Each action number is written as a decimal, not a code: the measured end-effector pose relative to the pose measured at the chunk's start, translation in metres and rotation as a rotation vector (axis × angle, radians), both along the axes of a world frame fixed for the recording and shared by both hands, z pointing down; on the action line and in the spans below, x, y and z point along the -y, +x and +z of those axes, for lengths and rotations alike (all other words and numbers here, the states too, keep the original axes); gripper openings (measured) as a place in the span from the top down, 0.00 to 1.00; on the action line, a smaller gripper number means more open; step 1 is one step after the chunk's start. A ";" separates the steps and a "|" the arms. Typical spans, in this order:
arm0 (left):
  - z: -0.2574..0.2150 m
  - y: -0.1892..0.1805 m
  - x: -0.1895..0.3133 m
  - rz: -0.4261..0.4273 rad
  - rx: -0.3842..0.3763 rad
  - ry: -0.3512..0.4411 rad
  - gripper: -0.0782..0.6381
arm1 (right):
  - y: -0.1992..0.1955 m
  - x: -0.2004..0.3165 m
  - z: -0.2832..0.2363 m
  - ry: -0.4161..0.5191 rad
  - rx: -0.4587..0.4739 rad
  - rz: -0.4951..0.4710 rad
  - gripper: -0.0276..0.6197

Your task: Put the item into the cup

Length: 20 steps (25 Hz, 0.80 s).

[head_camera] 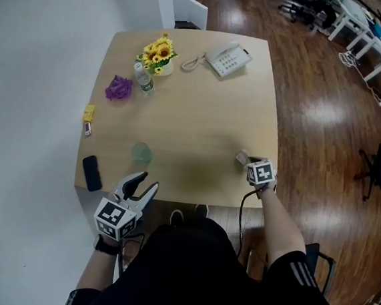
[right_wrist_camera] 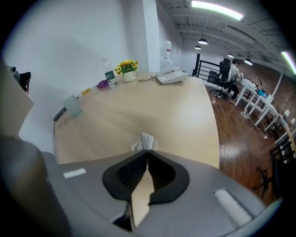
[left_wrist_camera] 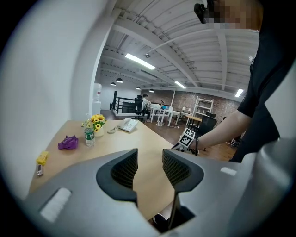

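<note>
The pick-up looks done: the right tongs [right_wrist_camera: 147, 152] are clenched on the white paper scrap [right_wrist_camera: 147, 140], which pokes out past their tips, low over the bench [right_wrist_camera: 185, 106]. The left tongs [left_wrist_camera: 150, 162] hang released and empty. Next, I judge, the scrap must travel left to the cup [right_wrist_camera: 72, 105], which stands well apart, and be dropped in.
</note>
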State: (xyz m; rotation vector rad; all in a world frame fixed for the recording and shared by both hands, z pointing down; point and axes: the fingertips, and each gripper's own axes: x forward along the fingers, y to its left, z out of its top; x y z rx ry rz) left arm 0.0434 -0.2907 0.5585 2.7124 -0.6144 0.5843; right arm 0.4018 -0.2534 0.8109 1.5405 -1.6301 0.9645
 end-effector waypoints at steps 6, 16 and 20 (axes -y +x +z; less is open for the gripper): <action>-0.006 0.005 0.004 -0.026 -0.005 0.001 0.66 | -0.011 0.010 -0.025 0.050 0.001 -0.055 0.94; 0.002 -0.035 0.007 -0.137 0.007 0.021 0.66 | -0.174 0.102 -0.160 0.329 0.053 -0.514 0.94; 0.004 -0.065 0.001 -0.195 0.006 0.017 0.66 | -0.283 0.127 -0.182 0.344 0.130 -0.715 0.94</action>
